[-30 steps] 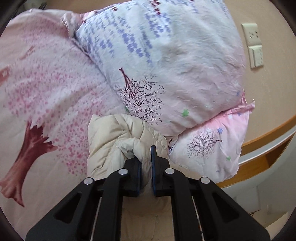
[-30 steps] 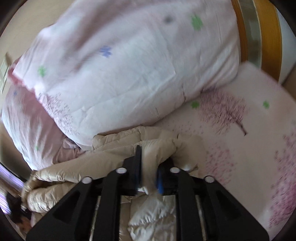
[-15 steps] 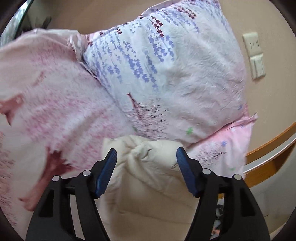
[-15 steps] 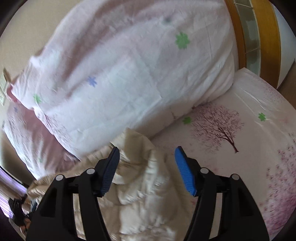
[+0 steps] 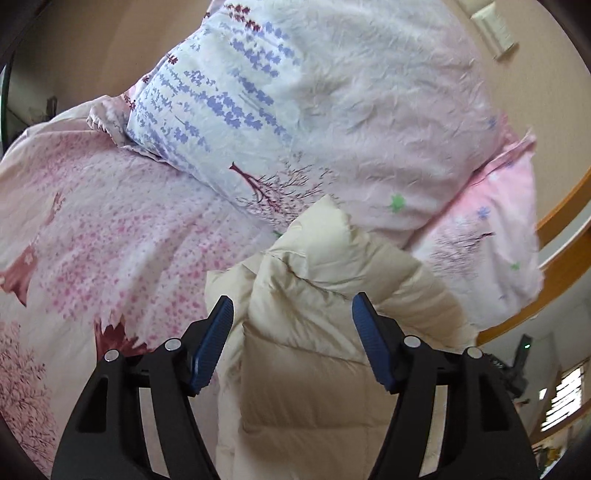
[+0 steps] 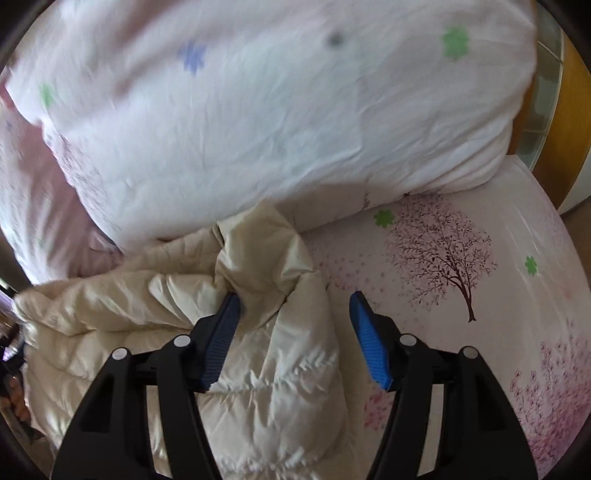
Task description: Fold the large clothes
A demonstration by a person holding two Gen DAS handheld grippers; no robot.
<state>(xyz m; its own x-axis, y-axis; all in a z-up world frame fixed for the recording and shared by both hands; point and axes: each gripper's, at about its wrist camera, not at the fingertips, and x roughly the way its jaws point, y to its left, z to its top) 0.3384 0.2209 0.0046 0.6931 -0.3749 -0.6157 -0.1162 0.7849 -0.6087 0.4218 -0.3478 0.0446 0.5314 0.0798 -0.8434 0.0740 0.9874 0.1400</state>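
Observation:
A cream quilted puffer jacket lies on the bed against the pillows. It also shows in the right wrist view, bunched at its top edge. My left gripper is open, its blue pads apart above the jacket, holding nothing. My right gripper is open too, its left pad close to a puffed fold of the jacket, its right pad over the bedsheet.
A big pillow with purple print and a pink pillow lie behind the jacket. A white pillow fills the right wrist view. The pink tree-print bedsheet spreads around. A wooden headboard and wall switch are at right.
Both grippers were shut on the jacket's top edge a second ago. Both have opened and let it go, and have drawn back a little; the jacket lies released against the pillows.

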